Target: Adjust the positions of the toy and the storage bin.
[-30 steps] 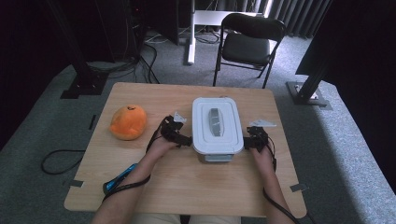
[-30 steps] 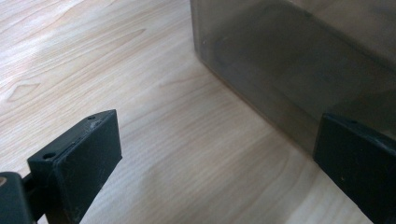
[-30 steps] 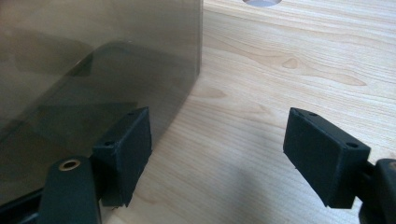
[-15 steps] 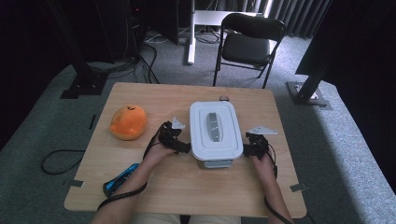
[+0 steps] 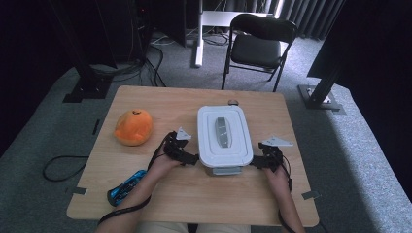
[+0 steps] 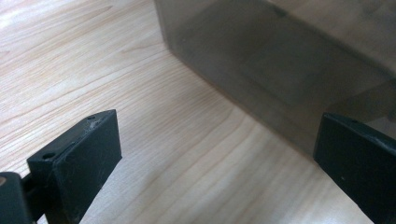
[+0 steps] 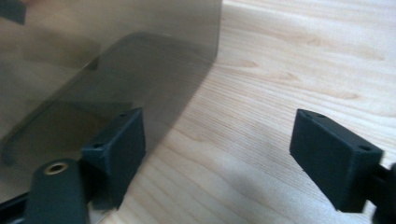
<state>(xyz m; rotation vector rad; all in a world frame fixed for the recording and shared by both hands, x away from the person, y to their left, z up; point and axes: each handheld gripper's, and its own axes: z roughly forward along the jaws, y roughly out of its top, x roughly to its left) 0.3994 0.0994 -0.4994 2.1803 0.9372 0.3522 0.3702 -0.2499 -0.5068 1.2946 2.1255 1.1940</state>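
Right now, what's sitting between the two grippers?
The lidded container sits between the left gripper and right gripper, seen in the high view.

A rectangular storage box with a white lid and smoky translucent plastic walls [image 5: 224,138] is seen standing upright on the light wooden desk [image 5: 160,102], a little right of the middle. The lid is shut flat on top, and a grey oblong handle is set into its centre. The long sides run away from the near edge. Close up, the tinted wall [image 6: 261,65] is seen resting directly on the wood, one lower corner [image 7: 205,46] showing clearly
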